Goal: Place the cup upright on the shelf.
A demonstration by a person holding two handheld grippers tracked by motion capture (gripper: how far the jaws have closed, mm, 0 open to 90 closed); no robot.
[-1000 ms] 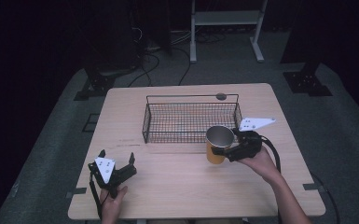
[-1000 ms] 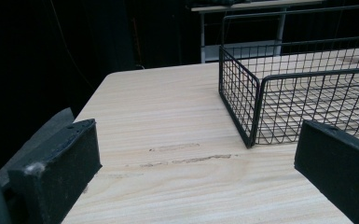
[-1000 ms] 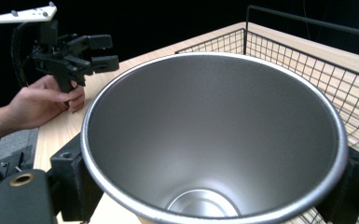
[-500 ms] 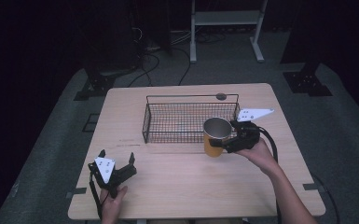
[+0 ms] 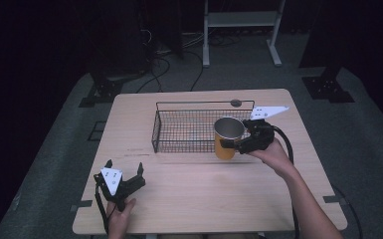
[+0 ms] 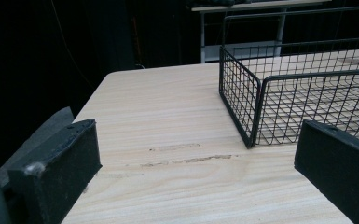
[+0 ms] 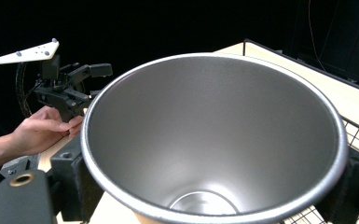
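Cup [image 5: 227, 138] lifted toward basket [image 5: 189, 130].

Light wood table [image 5: 189, 199] on grey floor mat [image 5: 54, 164]; white metal stand [image 5: 239, 20] behind; black cables [image 5: 164, 55] on floor.

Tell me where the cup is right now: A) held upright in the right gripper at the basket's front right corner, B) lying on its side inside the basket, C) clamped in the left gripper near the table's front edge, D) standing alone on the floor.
A: the right gripper is shut on the upright cup at the front right corner of the basket, while the left gripper is open with nothing in it.
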